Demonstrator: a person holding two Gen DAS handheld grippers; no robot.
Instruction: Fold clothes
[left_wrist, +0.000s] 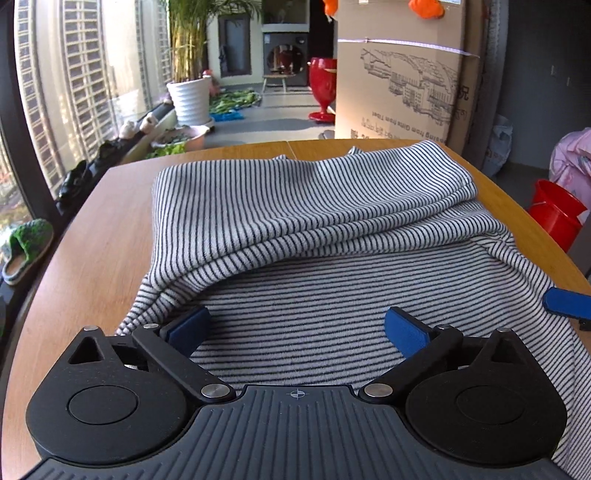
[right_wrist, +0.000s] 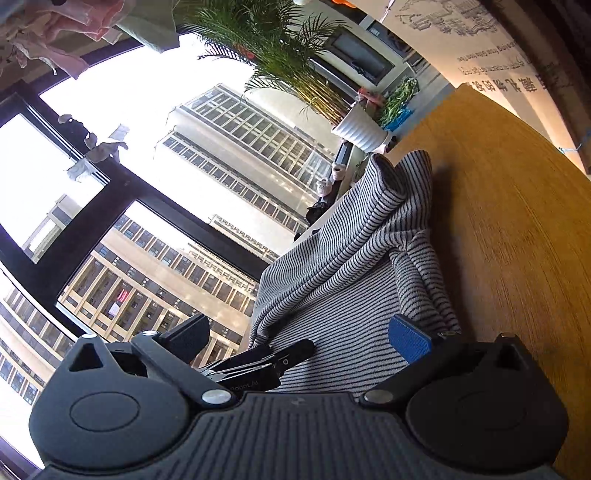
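A grey-and-black striped garment (left_wrist: 314, 221) lies on the wooden table (left_wrist: 92, 236), its far part folded over into a thick ridge across the middle. My left gripper (left_wrist: 297, 330) hovers open over the flat near layer, its blue pads (left_wrist: 406, 332) wide apart and gripping nothing. At the garment's right edge, one blue finger of the right gripper (left_wrist: 569, 303) shows. In the right wrist view, rolled on its side, the right gripper (right_wrist: 299, 338) stands open across the striped garment (right_wrist: 351, 258). One of its fingers (right_wrist: 410, 338) is low by the table (right_wrist: 517, 221), and the left tool's black body (right_wrist: 258, 363) is close by.
A large cardboard box (left_wrist: 399, 74) stands behind the table's far edge. A red bucket (left_wrist: 554, 218) and pink bags are on the floor to the right. A white-potted plant (left_wrist: 192, 99), a red stand (left_wrist: 323, 88), shoes and a tall window are on the left.
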